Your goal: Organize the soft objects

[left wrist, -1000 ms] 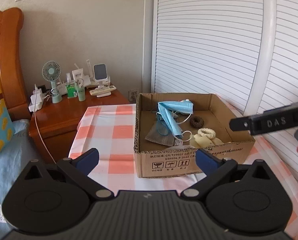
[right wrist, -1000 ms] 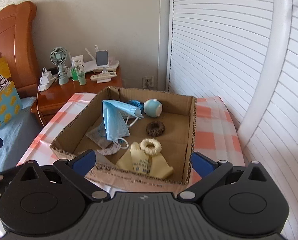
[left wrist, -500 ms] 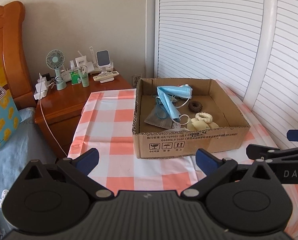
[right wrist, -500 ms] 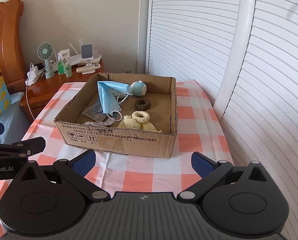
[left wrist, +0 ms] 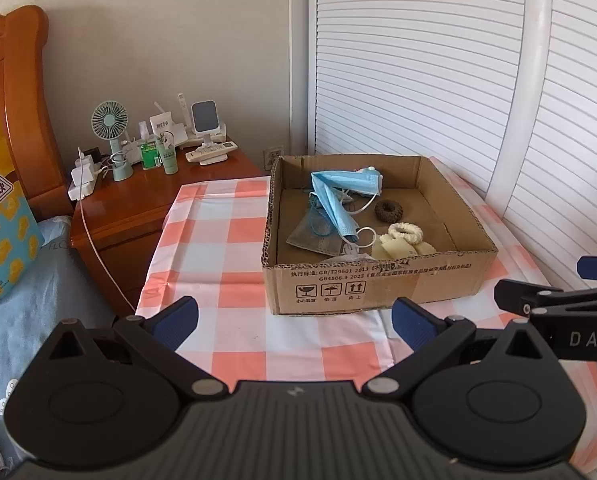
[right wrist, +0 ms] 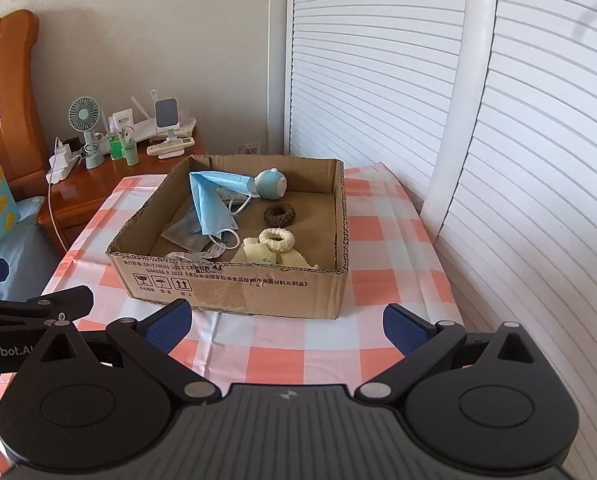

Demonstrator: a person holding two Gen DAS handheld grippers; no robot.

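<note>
Soft items sat gathered in cardboard box (right wrist: 234,280); left gripper (left wrist: 294,320) and right gripper (right wrist: 284,322) hovered short of it, jaws wide, empty; likely done.

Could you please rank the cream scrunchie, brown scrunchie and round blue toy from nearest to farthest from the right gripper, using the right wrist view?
From the right gripper:
1. Cream scrunchie, near the box's front.
2. Brown scrunchie, mid-box.
3. Blue toy, by the back wall.

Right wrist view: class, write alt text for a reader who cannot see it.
An open cardboard box on a checked tablecloth holds a blue face mask, two scrunchies and cloths. The right gripper hovers open and empty before it.
</note>
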